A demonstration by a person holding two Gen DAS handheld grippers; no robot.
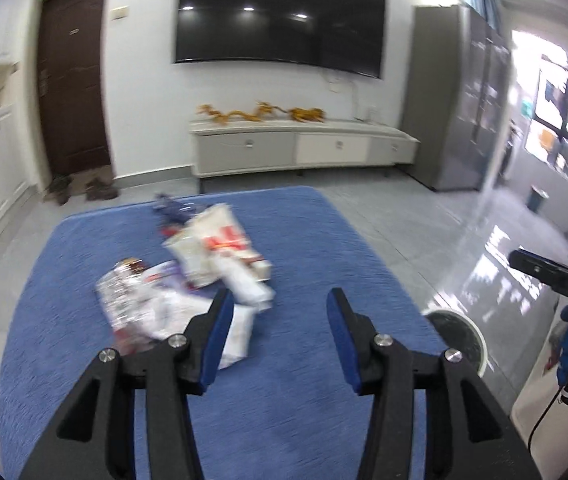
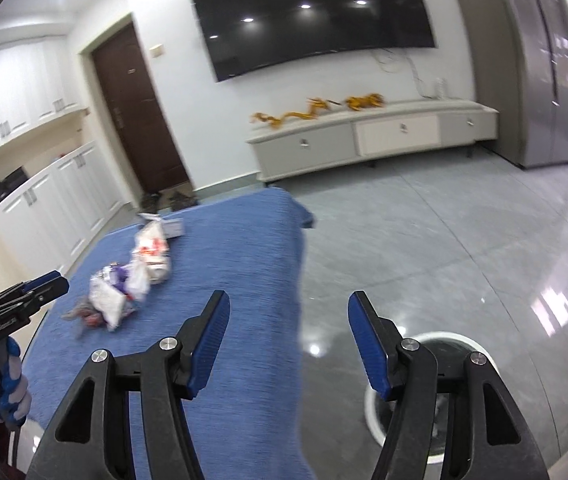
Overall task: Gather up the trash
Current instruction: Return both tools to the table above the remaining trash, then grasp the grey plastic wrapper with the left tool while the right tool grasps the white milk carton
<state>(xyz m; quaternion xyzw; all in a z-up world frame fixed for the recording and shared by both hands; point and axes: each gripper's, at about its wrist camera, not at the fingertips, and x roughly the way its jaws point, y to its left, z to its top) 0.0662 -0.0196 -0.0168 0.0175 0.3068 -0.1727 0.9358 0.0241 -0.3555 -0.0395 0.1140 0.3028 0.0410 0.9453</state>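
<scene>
Fingers of both tools stand spread wide with nothing between them: the left gripper (image 1: 279, 336) hangs over the blue cloth (image 1: 304, 400), and the right gripper (image 2: 288, 340) sits out past the cloth's right edge, above the grey floor. Just below the right gripper stands a round white bin (image 2: 424, 396); its rim also shows at the right edge of the left view, close beside the covered table. Something pale lies at the bottom of it, too blurred and too much hidden by the gripper to name, so whether any rubbish has gone in cannot be told.

Farther along the cloth, ahead and to the left of the left gripper, lies the trash pile (image 1: 187, 280): crumpled white wrappers and bags, one with red print, a foil-like packet nearest the left, and a dark blue scrap at the far end. All of it rests loose on the cloth, touched by neither tool.

Judged from this, the collecting is at or near its start, with the whole heap left to pick up and carry to the bin.

Beyond the table are a low cabinet (image 1: 304, 148) and a wall-mounted television (image 1: 279, 16).
</scene>
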